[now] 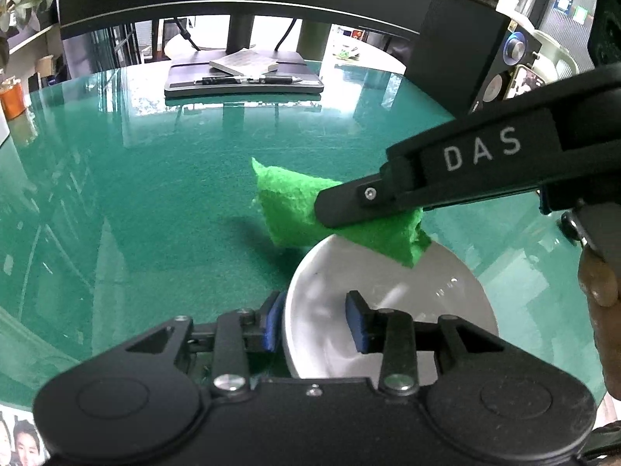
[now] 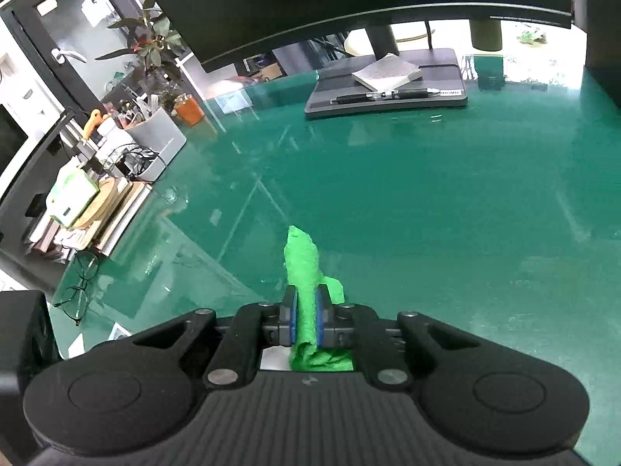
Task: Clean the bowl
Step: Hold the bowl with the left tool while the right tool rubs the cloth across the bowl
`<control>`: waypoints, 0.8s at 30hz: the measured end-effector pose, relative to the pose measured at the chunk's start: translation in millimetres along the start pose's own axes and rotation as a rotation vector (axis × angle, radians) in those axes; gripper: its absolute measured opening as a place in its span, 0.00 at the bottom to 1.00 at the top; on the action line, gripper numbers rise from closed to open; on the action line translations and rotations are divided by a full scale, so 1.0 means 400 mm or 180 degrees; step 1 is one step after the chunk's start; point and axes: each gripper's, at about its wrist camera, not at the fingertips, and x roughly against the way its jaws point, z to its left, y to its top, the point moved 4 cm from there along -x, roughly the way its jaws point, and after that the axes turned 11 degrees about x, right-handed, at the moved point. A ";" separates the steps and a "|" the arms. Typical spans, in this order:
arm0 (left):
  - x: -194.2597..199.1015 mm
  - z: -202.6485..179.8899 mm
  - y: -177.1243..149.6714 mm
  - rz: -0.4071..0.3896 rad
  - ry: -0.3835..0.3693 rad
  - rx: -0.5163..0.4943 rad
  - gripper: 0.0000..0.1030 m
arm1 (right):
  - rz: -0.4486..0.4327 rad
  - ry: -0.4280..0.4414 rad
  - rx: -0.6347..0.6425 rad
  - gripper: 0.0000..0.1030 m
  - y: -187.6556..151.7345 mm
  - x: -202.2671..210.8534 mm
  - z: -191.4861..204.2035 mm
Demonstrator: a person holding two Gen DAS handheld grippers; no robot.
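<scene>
A white bowl (image 1: 392, 295) sits on the green table at the lower middle of the left wrist view. My left gripper (image 1: 316, 324) straddles its near-left rim, one blue pad outside and one inside; a gap shows between the inner pad and the wall. My right gripper (image 2: 306, 320) is shut on a bright green cloth (image 2: 302, 268). In the left wrist view it reaches in from the right, and the green cloth (image 1: 295, 202) hangs over the bowl's far rim.
A monitor stand base (image 1: 244, 81) with a notepad and pens stands at the back. A black speaker (image 1: 462, 58) is at the back right. In the right wrist view, glasses (image 2: 79, 283), stacked books (image 2: 97, 213) and a desk organiser (image 2: 155, 136) line the left edge.
</scene>
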 end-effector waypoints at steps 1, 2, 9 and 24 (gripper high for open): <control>-0.001 0.000 0.000 0.0000 0.0002 0.0000 0.37 | -0.0002 -0.0006 0.0017 0.11 0.000 -0.001 0.002; -0.001 0.000 0.000 0.0000 0.0006 -0.0003 0.37 | -0.0007 -0.0011 0.0028 0.11 -0.001 -0.001 0.003; -0.001 -0.003 0.001 0.0005 0.0040 -0.0008 0.40 | 0.0024 -0.0069 0.0051 0.12 -0.003 -0.007 0.007; -0.003 -0.014 0.000 0.0017 0.0067 -0.0055 0.44 | 0.0070 -0.0312 0.0028 0.17 -0.017 0.004 -0.014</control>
